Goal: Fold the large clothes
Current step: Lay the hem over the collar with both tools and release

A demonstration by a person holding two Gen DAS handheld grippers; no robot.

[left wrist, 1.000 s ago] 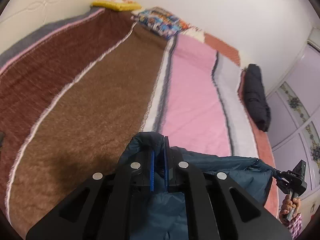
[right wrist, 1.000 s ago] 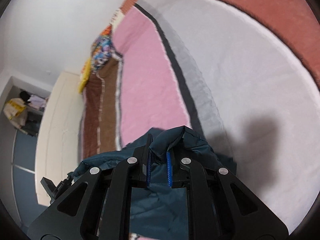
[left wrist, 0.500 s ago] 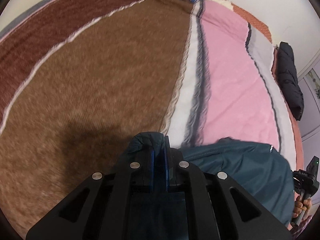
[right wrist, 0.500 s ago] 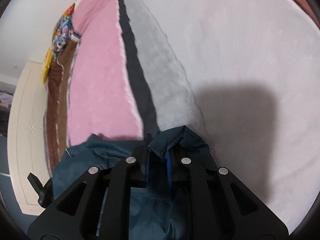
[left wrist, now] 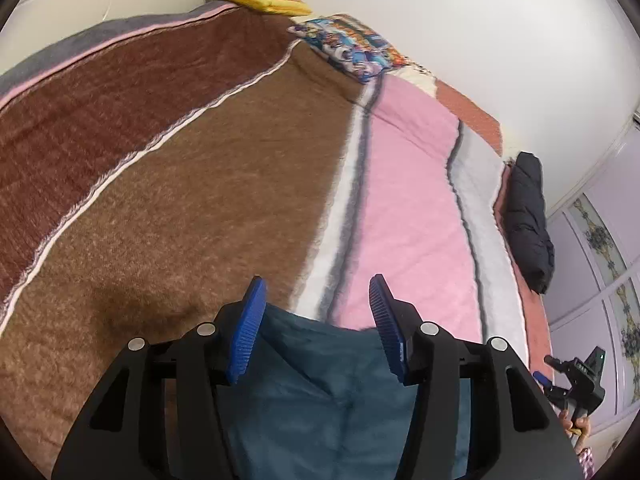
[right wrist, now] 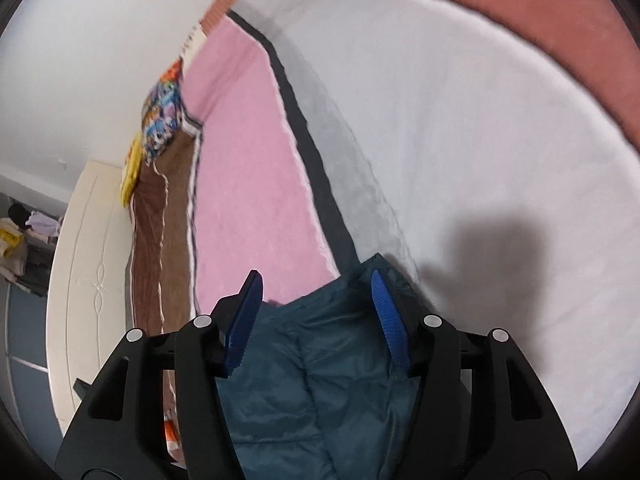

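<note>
A dark teal padded jacket [left wrist: 320,392] lies flat on the striped bed blanket, its far edge just below my fingertips. My left gripper [left wrist: 316,292] hovers over that edge with its jaws opening, blue pads wide apart and not pressing the cloth. In the right wrist view the same jacket [right wrist: 320,380] lies under my right gripper [right wrist: 316,288], whose jaws are also opening, clear of the fabric. The right gripper [left wrist: 576,376], held by a hand, shows at the lower right of the left wrist view.
The blanket [left wrist: 200,208] has brown, white, pink and grey stripes. A black jacket [left wrist: 528,220] lies at the bed's far right edge, beside a wardrobe [left wrist: 600,272]. Colourful pillows [left wrist: 352,44] sit by the wall. A cream cabinet [right wrist: 88,280] stands left in the right wrist view.
Both grippers were shut on bunched corners of the teal jacket; now both have let go and stand open, and the jacket's edge lies flat on the blanket.
</note>
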